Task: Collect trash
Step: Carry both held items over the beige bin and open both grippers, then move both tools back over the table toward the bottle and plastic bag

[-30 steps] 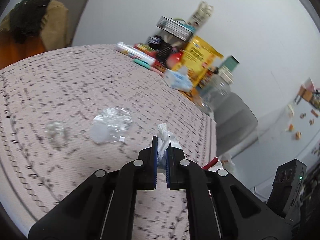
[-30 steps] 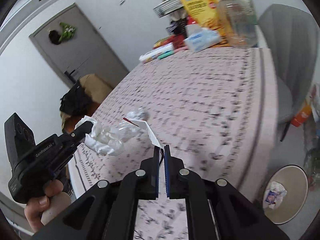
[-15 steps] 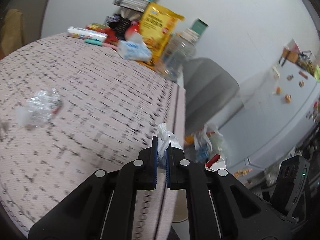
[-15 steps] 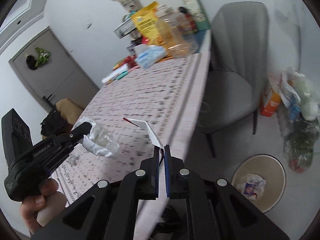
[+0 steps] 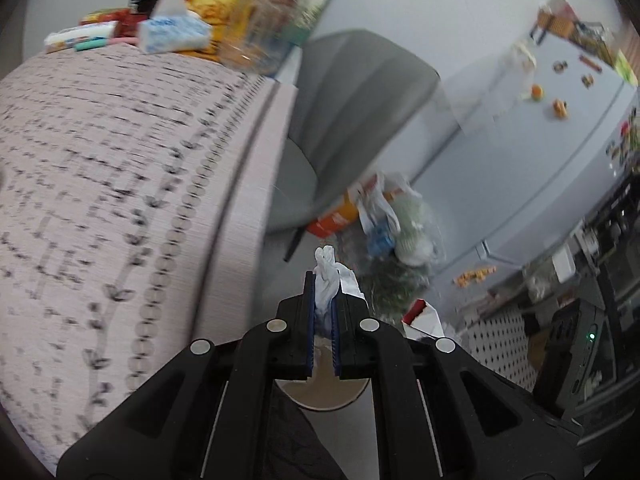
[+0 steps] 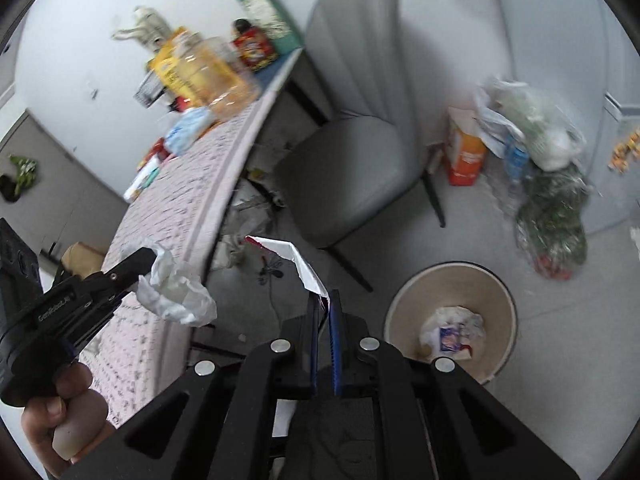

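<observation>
1. Both grippers have swung off the tabletop since a second ago, so the views now look past the table edge down at the floor.
2. Left gripper is pinching a crumpled white tissue; right gripper is clamped on a folded white wrapper with a red edge.
3. Round beige bin sits on the floor just beyond the right gripper, with some trash already inside.
4. Further out there's a grey chair, then a pile of bags by the wall.
5. Table clutter at the far end is blurry, and the left view mostly hides the bin behind its fingers.
</observation>
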Demonstrator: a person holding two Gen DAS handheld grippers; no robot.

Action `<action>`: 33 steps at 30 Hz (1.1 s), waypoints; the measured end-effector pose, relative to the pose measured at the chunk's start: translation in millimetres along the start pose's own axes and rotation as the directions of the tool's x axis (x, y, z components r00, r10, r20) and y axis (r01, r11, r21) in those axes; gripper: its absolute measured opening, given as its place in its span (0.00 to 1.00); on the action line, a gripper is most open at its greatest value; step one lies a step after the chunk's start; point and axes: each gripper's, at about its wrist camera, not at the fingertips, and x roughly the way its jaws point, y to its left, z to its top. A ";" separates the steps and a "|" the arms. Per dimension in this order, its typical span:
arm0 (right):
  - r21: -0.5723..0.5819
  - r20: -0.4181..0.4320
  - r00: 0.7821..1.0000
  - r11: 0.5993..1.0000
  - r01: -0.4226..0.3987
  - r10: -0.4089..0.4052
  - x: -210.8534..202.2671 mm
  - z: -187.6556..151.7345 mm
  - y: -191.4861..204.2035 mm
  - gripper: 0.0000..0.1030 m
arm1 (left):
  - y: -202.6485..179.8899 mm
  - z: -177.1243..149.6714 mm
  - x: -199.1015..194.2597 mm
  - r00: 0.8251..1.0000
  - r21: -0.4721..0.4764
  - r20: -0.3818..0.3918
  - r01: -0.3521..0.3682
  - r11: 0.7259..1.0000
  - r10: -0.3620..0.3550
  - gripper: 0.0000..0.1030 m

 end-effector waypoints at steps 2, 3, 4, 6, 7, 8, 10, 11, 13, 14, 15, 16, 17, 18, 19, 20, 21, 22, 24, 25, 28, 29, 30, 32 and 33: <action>0.029 -0.002 1.000 0.999 0.025 -0.025 3.9 -0.7 -19.5 0.08 | -9.0 -2.4 9.9 1.000 0.017 -0.022 0.005 1.000 -0.005 0.07; 0.039 -0.004 0.999 0.999 0.036 -0.035 6.8 0.0 -25.5 0.08 | -13.0 -3.7 15.3 0.999 0.026 -0.034 0.006 1.000 -0.005 0.07; 0.057 -0.007 0.999 0.997 0.049 -0.049 10.9 -0.7 -36.1 0.08 | -18.2 -5.8 22.3 0.999 0.037 -0.050 0.006 0.999 -0.005 0.07; 0.077 -0.016 0.997 0.994 0.081 -0.080 20.0 -1.4 -51.5 0.09 | -24.5 -7.8 31.4 0.997 0.052 -0.071 0.006 0.999 -0.002 0.07; 0.091 -0.028 0.995 0.991 0.098 -0.095 24.8 -2.9 -61.4 0.12 | -27.5 -8.7 35.4 0.997 0.058 -0.081 0.007 0.998 -0.002 0.07; 0.105 -0.038 0.994 0.989 0.105 -0.102 28.2 -4.7 -70.0 0.19 | -30.4 -10.2 39.4 0.996 0.065 -0.090 0.007 0.998 -0.002 0.07; 0.136 -0.026 0.990 0.981 0.141 -0.139 28.3 -7.9 -85.9 0.64 | -36.5 -13.6 48.8 0.994 0.081 -0.110 0.005 0.997 0.004 0.07; 0.136 -0.016 0.988 0.978 0.157 -0.156 26.8 -8.8 -89.1 0.64 | -39.6 -15.5 54.0 0.993 0.089 -0.122 0.005 0.996 0.006 0.07; 0.144 -0.020 0.987 0.977 0.160 -0.159 24.9 -10.9 -96.8 0.64 | -45.0 -19.1 62.4 0.990 0.098 -0.140 0.006 0.995 0.008 0.07; 0.154 -0.020 0.987 0.975 0.161 -0.160 23.2 -11.6 -100.7 0.64 | -46.7 -20.4 66.7 0.989 0.100 -0.149 0.007 0.995 0.008 0.07; 0.160 -0.017 0.986 0.973 0.167 -0.166 21.3 -11.6 -104.5 0.64 | -48.4 -21.7 70.5 0.987 0.101 -0.158 0.009 0.995 0.007 0.07; 0.165 -0.011 0.985 0.971 0.172 -0.173 17.6 -11.9 -107.4 0.64 | -51.5 -23.6 75.5 0.986 0.104 -0.169 0.012 0.995 0.006 0.07; 0.170 -0.005 0.985 0.970 0.172 -0.174 14.6 -11.9 -110.5 0.64 | -55.5 -25.9 80.7 0.983 0.110 -0.181 0.016 0.994 0.005 0.07; 0.176 0.001 0.985 0.969 0.171 -0.174 11.5 -11.7 -112.9 0.64 | -58.5 -27.4 83.9 0.982 0.115 -0.188 0.019 0.993 0.003 0.07; 0.182 0.008 0.985 0.969 0.168 -0.172 7.3 -11.1 -115.9 0.64 | -62.8 -29.6 88.1 0.980 0.121 -0.198 0.023 0.992 0.001 0.07; 0.187 0.015 0.985 0.968 0.165 -0.171 3.8 -9.6 -118.6 0.64 | -67.3 -32.0 92.3 0.978 0.125 -0.208 0.032 0.992 -0.006 0.07; 0.191 0.024 0.985 0.968 0.165 -0.173 -0.3 -9.1 -121.0 0.64 | -71.7 -32.8 95.2 0.976 0.127 -0.216 0.044 0.991 -0.015 0.07; 0.197 0.038 0.984 0.966 0.166 -0.176 -6.9 -8.0 -122.8 0.64 | -76.3 -34.5 98.4 0.974 0.129 -0.226 0.061 0.990 -0.030 0.07; 0.205 0.055 0.982 0.964 0.167 -0.182 -14.3 -5.8 -126.4 0.65 | -85.5 -38.2 105.0 0.964 0.127 -0.254 0.109 0.986 -0.074 0.26; 0.213 0.066 0.980 0.963 0.168 -0.186 -18.6 -4.3 -129.4 0.65 | -88.4 -39.5 107.3 0.961 0.126 -0.264 0.121 0.985 -0.085 0.39; 0.228 0.088 0.979 0.960 0.161 -0.185 -28.3 -0.7 -135.6 0.66 | -90.6 -41.7 103.8 0.965 0.119 -0.241 0.132 0.984 -0.101 0.71; 0.229 0.092 0.979 0.961 0.158 -0.183 -30.0 -0.1 -135.5 0.67 | -89.8 -41.1 102.6 0.966 0.124 -0.240 0.133 0.983 -0.100 0.76; 0.228 0.093 0.979 0.961 0.156 -0.181 -30.4 0.6 -134.5 0.67 | -87.8 -39.6 100.8 0.967 0.129 -0.238 0.128 0.983 -0.095 0.82; 0.223 0.092 0.980 0.963 0.150 -0.174 -30.0 0.5 -130.3 0.67 | -81.0 -34.4 94.2 0.973 0.126 -0.217 0.113 0.986 -0.084 0.89; 0.217 0.091 0.982 0.965 0.145 -0.168 -29.1 -0.2 -126.8 0.67 | -75.1 -29.8 86.6 0.978 0.122 -0.195 0.104 0.987 -0.079 0.92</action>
